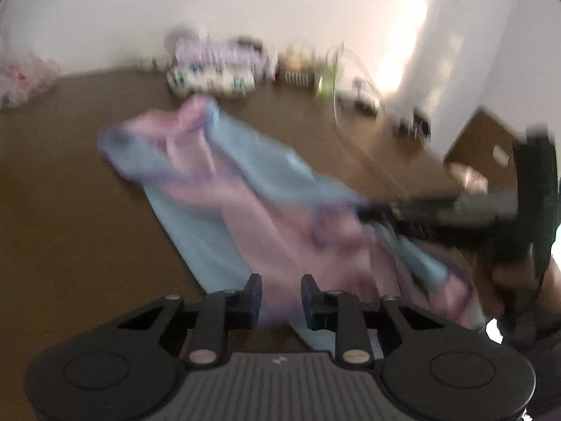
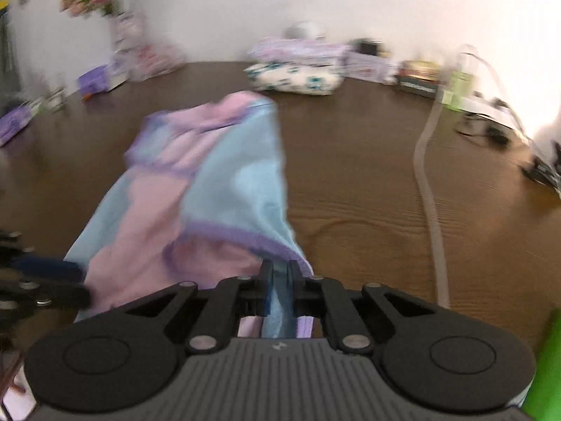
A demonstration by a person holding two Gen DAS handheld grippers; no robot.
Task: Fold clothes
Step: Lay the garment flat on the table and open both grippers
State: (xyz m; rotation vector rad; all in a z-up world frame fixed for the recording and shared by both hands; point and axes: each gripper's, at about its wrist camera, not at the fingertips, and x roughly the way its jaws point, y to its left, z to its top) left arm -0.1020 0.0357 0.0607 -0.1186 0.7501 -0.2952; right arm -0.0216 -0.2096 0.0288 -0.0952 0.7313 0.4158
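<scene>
Pink-and-blue soft cotton garment (image 2: 196,189) lies stretched along brown wooden bench (image 2: 350,193). Right tongs (image 2: 280,273) nearly closed, pinching its near blue hem. Left tongs (image 1: 280,296) part-open astride cloth — no grip evident. Advice: secure both corners, keep hem taut — 1 even fold.

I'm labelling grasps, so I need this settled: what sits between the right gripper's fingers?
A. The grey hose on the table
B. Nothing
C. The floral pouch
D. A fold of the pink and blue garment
D: in the right wrist view the right gripper is pinched on the garment's near blue fold.
</scene>
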